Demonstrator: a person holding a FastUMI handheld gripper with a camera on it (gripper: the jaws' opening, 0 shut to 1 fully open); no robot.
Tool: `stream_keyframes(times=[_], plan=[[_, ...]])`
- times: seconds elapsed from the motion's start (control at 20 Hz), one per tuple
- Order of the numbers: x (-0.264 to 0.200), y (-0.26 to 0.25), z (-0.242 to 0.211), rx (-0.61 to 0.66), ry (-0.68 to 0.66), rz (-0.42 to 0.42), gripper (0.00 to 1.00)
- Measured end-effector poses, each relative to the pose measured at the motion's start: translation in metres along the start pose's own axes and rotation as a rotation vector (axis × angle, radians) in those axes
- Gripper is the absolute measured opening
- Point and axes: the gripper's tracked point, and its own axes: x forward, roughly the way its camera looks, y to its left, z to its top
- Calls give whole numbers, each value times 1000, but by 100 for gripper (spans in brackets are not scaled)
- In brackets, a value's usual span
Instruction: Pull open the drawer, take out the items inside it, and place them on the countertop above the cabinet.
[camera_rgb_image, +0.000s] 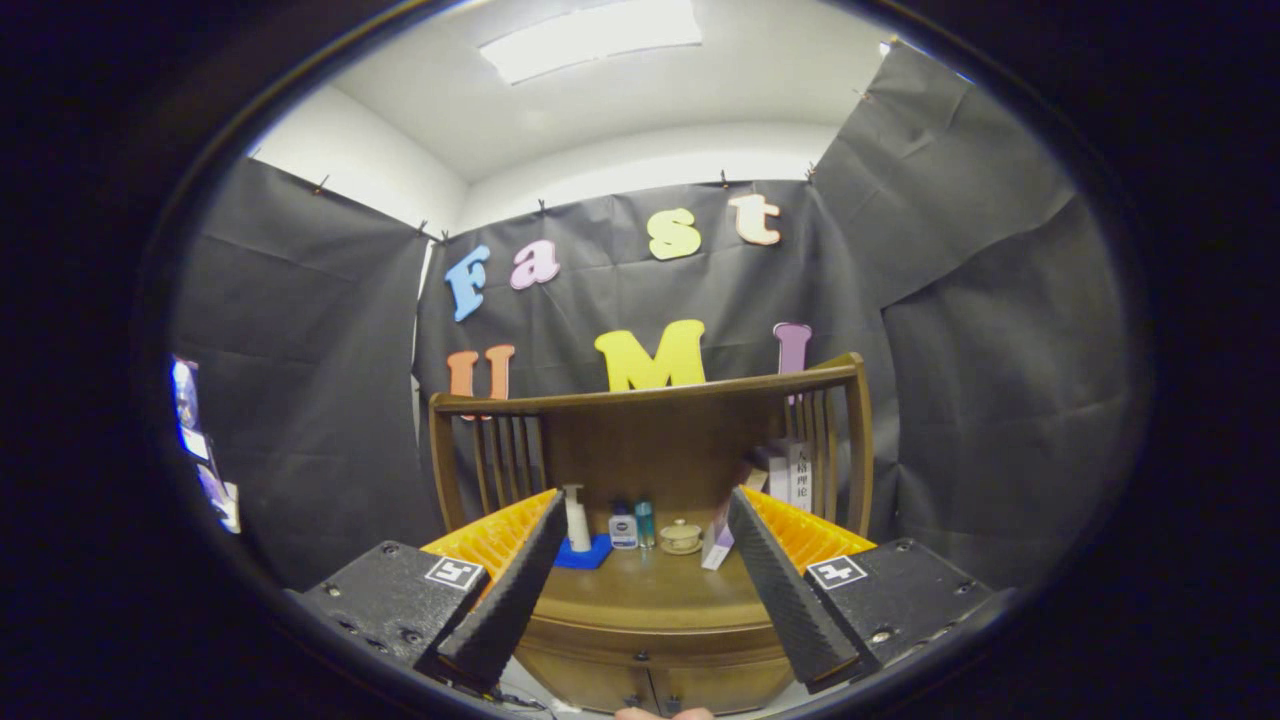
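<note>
A brown wooden cabinet (650, 640) stands ahead of me, its countertop (650, 595) showing between my fingers. Below the top, two front panels with small dark knobs (635, 657) look closed; the drawer's inside is hidden. My gripper (643, 520) is open, held a little way in front of the cabinet with nothing between its fingers. On the counter beyond the fingertips stand a white pump bottle (577, 520) on a blue pad (584, 553), a small white bottle (623, 528), a slim teal bottle (645, 524) and a small lidded cup (681, 537).
A railed wooden back (650, 400) with slats encloses the counter on three sides. A pale box (716, 545) and a white carton (800, 478) stand at the counter's right side. Black cloth walls surround the cabinet. Part of a hand (662, 713) shows below the cabinet front.
</note>
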Motion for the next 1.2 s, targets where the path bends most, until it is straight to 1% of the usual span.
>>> stream_keyframes(times=[0.2,0.4,0.55,0.65,0.85,1.0,1.2], plan=[[2,3,-7,-10,5,8,100],[11,8,-34,9,45,23,100],[12,2,-52,18,54,11,100],[19,0,-69,18,66,6,100],[29,2,-114,57,119,32,100],[37,-1,-141,74,145,26,100],[44,-5,-173,36,145,2,100]])
